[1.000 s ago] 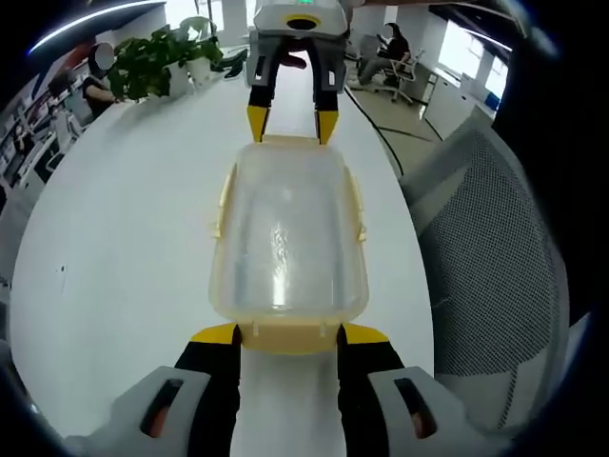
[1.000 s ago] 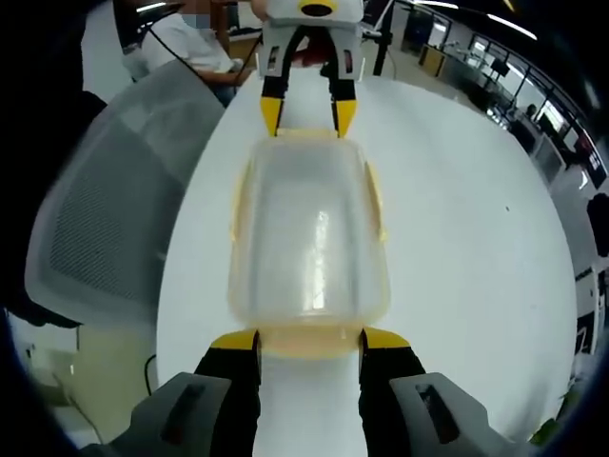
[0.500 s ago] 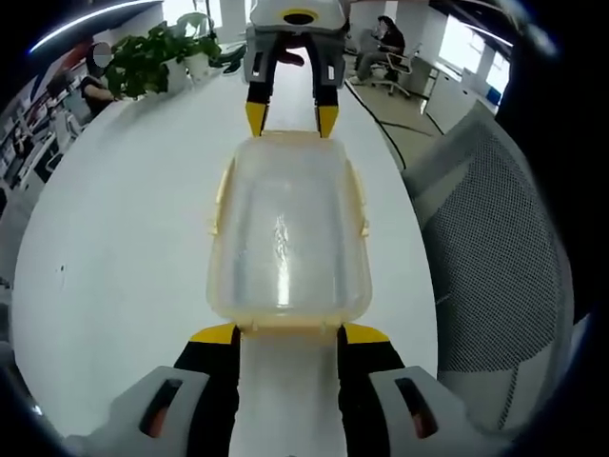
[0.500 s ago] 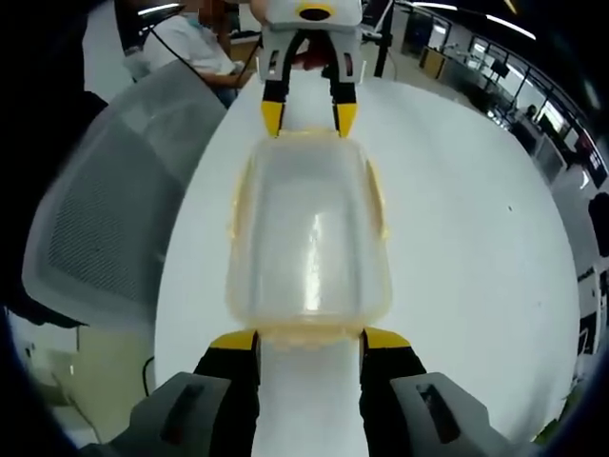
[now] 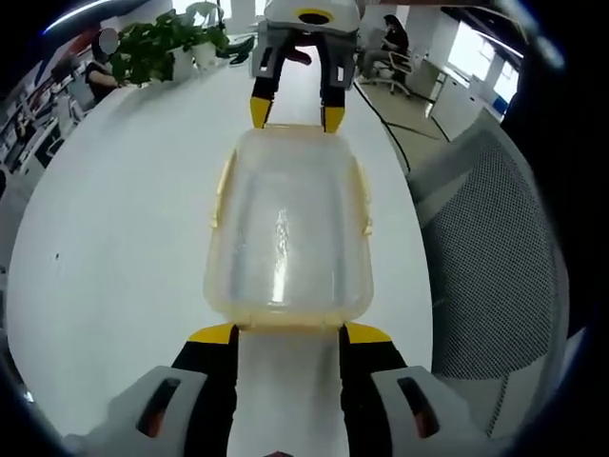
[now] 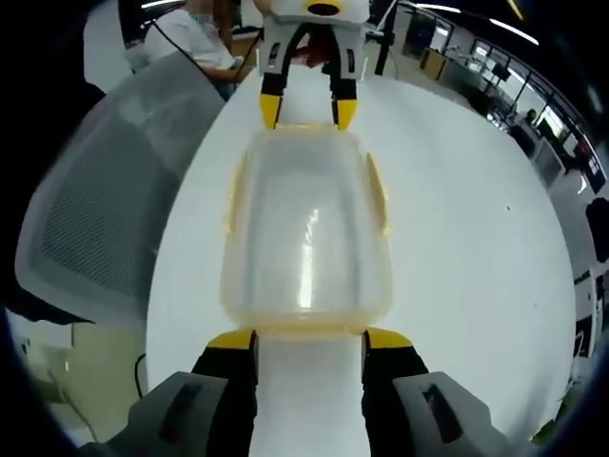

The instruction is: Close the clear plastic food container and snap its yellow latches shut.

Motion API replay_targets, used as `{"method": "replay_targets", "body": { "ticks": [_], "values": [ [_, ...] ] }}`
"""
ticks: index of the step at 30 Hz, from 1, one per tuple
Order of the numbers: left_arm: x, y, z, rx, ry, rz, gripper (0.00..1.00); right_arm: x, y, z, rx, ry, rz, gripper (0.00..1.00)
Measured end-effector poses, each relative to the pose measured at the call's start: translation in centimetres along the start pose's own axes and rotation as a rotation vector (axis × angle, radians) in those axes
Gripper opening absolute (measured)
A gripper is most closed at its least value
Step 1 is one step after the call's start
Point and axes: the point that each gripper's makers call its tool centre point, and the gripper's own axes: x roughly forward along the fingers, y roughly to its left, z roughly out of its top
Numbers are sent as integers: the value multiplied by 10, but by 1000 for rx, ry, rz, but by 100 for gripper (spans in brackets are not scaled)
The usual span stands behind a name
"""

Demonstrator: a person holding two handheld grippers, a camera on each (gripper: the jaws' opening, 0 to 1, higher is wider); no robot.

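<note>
**Two grippers bracket a closed container**

Left gripper view: the clear container (image 5: 287, 228) lies centred on the white table (image 5: 114, 248); left gripper (image 5: 287, 333) at 6 o'clock, jaws spread, gripping nothing.

Right gripper view: right gripper (image 6: 309, 338) at 6 o'clock, likewise spread and empty, yellow tips against the container's (image 6: 306, 233) near end

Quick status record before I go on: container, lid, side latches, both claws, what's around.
container: clear box lying on the white table, lengthwise between the two claws
lid: on top, looks seated
latches: yellow side latches sit along the long edges; snapped or not, cannot tell
left claw: open, tips at the near short end of the box
right claw: open, tips at the opposite short end
surroundings: mesh chair beside the table, potted plant at the far end
</note>
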Motion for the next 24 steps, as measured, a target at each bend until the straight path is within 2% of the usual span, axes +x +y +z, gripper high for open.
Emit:
{"method": "replay_targets", "body": {
  "ticks": [5,16,24],
  "values": [
    [1,-1,0,-6,1,5,47,-4,-3,-1,32,-17,-7,43],
    [-2,1,-5,-21,10,5,47,-10,-4,-6,87,-26,-12,41],
    [-9,-1,-5,-89,-34,10,46,-15,0,-4,138,-47,-5,41]
  ]
}}
